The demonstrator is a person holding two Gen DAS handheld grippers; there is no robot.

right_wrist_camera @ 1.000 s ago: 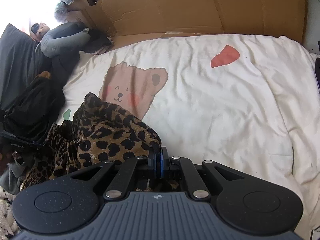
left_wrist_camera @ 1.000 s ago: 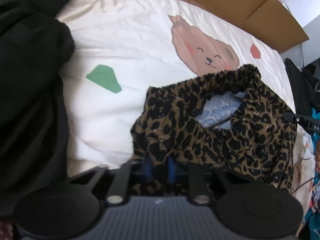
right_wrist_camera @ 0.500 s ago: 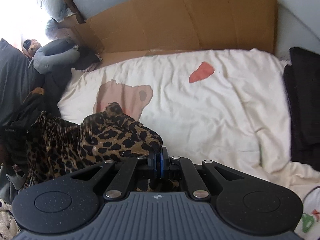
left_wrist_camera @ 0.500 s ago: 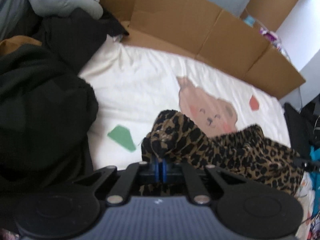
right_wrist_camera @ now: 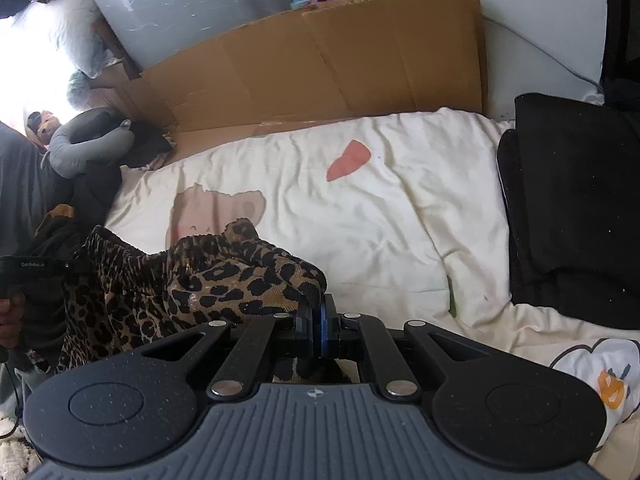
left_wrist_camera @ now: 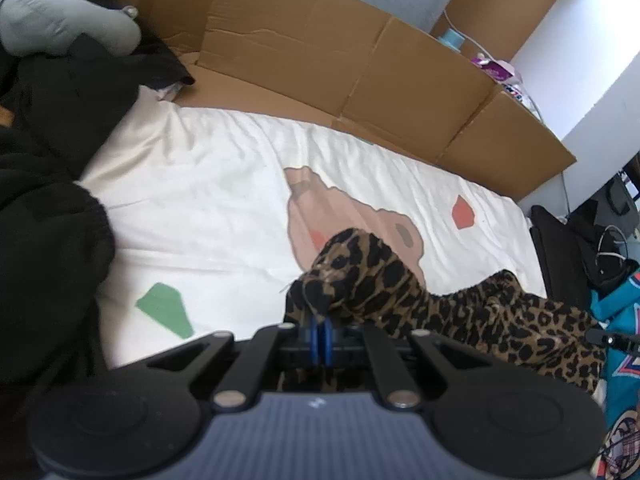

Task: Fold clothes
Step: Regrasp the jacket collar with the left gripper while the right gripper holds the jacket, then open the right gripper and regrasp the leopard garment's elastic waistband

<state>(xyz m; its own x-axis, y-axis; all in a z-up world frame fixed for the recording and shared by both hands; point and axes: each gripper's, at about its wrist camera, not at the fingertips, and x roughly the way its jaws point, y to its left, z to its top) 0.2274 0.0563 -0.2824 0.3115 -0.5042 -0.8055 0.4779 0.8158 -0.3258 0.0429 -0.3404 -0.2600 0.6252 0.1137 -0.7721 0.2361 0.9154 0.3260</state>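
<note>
Centrally, a leopard-print garment (left_wrist_camera: pixel 400 292) hangs bunched between the two claws, lifted above a cream bedsheet (left_wrist_camera: pixel 208 200) that covers the bed. Left claw (left_wrist_camera: pixel 320 330): blue pads pressed together on a dark-edged corner of the garment, the fabric rising as a peak just beyond the tips and trailing away to the right of the left wrist view. Right claw (right_wrist_camera: pixel 318 322): likewise closed on a fold of the same garment (right_wrist_camera: pixel 224 276), which spreads to the left of the right wrist view, its gathered elastic waistband (right_wrist_camera: pixel 132 248) showing along the upper edge. Beneath and behind the garment the bedsheet (right_wrist_camera: pixel 360 232) bears a printed bear face (left_wrist_camera: pixel 348 216), partly hidden by the cloth, with a red patch (left_wrist_camera: pixel 463 211) to its right and a green patch (left_wrist_camera: pixel 166 307) to its left in the left wrist view. Flattened cardboard (left_wrist_camera: pixel 344 60) stands along the far edge of the bed. Dark clothing (left_wrist_camera: pixel 44 216) is heaped at the left edge of the sheet, with a grey neck pillow (left_wrist_camera: pixel 60 28) beyond it. In the right wrist view a stack of black folded fabric (right_wrist_camera: pixel 572 216) lies on the right side of the bed, well apart from the garment, and a hand (right_wrist_camera: pixel 10 320) shows at the left edge of that view.
</note>
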